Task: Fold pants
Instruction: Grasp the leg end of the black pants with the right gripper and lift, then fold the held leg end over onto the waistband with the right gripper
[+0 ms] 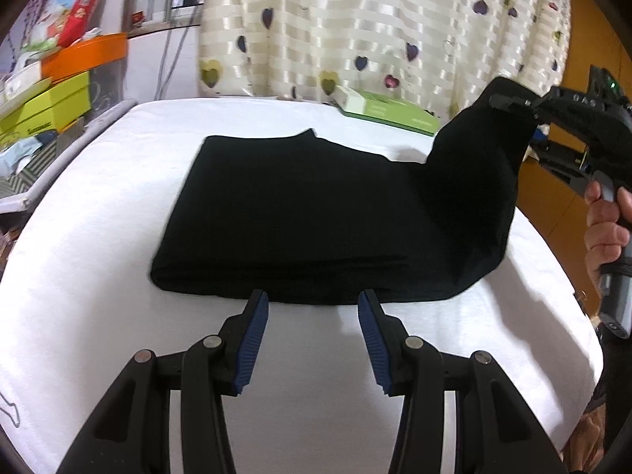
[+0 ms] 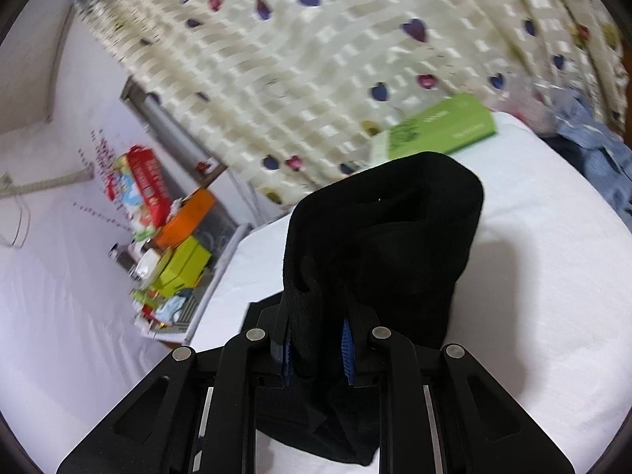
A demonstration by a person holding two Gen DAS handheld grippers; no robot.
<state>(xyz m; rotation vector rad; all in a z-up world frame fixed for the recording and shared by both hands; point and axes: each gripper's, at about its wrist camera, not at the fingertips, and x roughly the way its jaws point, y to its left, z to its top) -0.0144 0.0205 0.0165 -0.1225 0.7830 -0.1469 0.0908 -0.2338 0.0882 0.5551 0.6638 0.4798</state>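
Right gripper [image 2: 316, 339] (marked "DAS") clamps black pants [image 1: 300, 213].

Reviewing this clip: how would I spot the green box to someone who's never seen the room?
Start at the white-covered table with the black pants on it. At its far edge, against the heart-patterned curtain, lies the green box, flat. It alone sits on the table; the other boxes are stacked off to the side.

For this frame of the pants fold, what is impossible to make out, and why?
- Right hand-held gripper fingertips: right wrist view, wrapped in the black pants.
- Green box lettering: right wrist view, motion blur; left wrist view, too small.
- Table surface beneath the folded pants: left wrist view, covered.
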